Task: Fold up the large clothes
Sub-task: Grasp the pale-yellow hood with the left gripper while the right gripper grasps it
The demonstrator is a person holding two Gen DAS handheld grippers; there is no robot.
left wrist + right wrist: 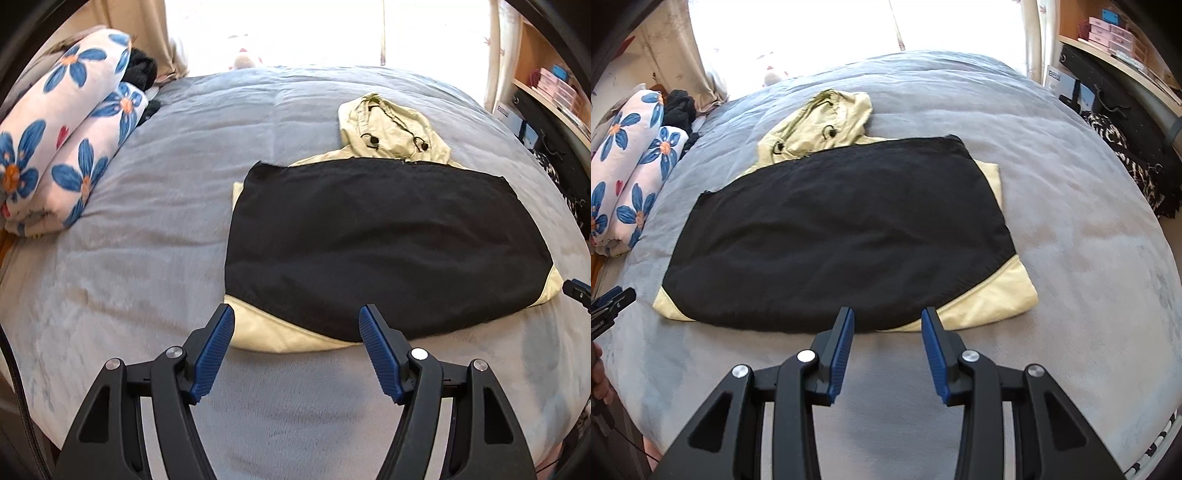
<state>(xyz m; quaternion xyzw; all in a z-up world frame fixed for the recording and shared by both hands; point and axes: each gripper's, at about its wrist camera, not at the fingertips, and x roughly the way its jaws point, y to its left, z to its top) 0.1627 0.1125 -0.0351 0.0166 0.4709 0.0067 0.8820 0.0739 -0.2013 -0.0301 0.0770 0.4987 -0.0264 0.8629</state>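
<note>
A pale yellow hooded jacket with a black lining side up [384,243] lies folded flat on the grey bed [147,258]; its hood [391,129] points to the far side. It also shows in the right wrist view [834,236], hood [820,125] at the far left. My left gripper [297,314] is open and empty, just short of the jacket's near left hem. My right gripper [888,315] is open and empty, at the jacket's near edge. Its tip shows at the right edge of the left wrist view [578,291].
A rolled floral blanket [62,136] and a dark garment [142,70] lie at the bed's far left. Shelves with boxes [1108,33] and a patterned cloth [1126,162] stand to the right. A bright window [295,29] is behind the bed.
</note>
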